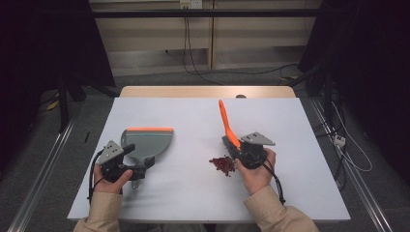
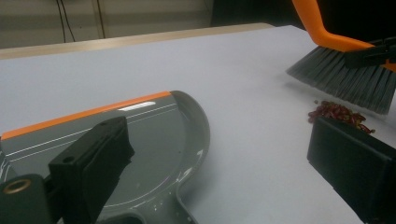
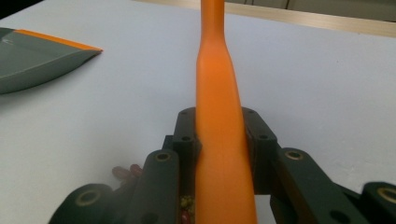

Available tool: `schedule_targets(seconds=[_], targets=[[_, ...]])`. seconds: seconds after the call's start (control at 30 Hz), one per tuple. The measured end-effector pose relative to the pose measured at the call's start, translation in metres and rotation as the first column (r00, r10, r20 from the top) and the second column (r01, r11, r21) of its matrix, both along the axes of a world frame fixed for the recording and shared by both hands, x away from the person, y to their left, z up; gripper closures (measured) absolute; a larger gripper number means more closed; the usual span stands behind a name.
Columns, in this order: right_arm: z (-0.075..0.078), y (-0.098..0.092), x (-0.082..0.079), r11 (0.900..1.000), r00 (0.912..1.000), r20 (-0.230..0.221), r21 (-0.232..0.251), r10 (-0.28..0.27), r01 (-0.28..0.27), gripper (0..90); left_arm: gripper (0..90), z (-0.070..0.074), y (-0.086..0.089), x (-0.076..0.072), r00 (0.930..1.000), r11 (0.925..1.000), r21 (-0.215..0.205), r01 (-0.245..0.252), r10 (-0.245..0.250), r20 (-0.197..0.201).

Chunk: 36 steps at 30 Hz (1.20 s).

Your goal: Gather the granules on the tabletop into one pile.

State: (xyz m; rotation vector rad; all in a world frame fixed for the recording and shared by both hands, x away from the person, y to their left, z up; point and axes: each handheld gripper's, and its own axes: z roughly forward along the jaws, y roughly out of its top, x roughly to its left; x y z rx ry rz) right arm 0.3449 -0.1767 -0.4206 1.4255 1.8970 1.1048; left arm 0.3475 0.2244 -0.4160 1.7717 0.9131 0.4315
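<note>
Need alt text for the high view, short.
A person at a white table holds a gripper in each hand: the right gripper clamps an orange-handled brush beside a small pile of red bits, while the left gripper sits at the handle of a grey dustpan with an orange lip.

A table (image 1: 203,193) with a pale grey-white top carries everything, and a strip of light wood shows along its far edge. On its left half lies a grey dustpan (image 1: 147,142) with an orange lip, its lip towards the far side and its handle towards the person. Right of centre a small heap of dark red bits (image 1: 223,164) lies on the bare surface, well apart from the dustpan; they look like dried beans or berries, though they are too small to tell.
</note>
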Motion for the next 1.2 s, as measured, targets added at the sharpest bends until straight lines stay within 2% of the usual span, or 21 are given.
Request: schedule_targets(seconds=[0.2,0.47,0.57,0.87,1.07,1.2], targets=[[0.003,-0.020,0.000,0.999,0.9999,-0.004,0.042,0.013,-0.012,70.9,5.6,0.001,-0.001,-0.001,1.0000,1.0000,-0.005,-0.002,0.001,-0.007],[0.003,-0.038,-0.001,0.996,0.9997,0.003,0.081,0.023,-0.023,70.9,6.1,0.002,-0.002,-0.004,0.9995,0.9998,0.019,-0.009,0.009,-0.029],[0.003,-0.040,-0.002,0.995,0.9993,0.004,0.091,0.038,-0.038,70.9,8.2,-0.001,0.002,-0.006,0.9987,0.9989,0.042,-0.020,0.021,-0.045],[0.003,-0.045,0.000,0.994,0.9970,0.012,0.082,0.076,-0.077,71.0,13.6,-0.008,0.014,-0.010,0.9920,0.9946,0.073,-0.074,0.081,-0.097],[0.005,-0.050,0.000,0.993,0.9962,0.023,0.079,0.084,-0.085,71.0,17.0,-0.013,0.015,-0.011,0.9890,0.9908,0.109,-0.080,0.092,-0.115],[0.006,-0.052,-0.001,0.993,0.9964,0.025,0.082,0.081,-0.083,71.0,18.3,-0.015,0.015,-0.011,0.9875,0.9897,0.115,-0.086,0.100,-0.123]])
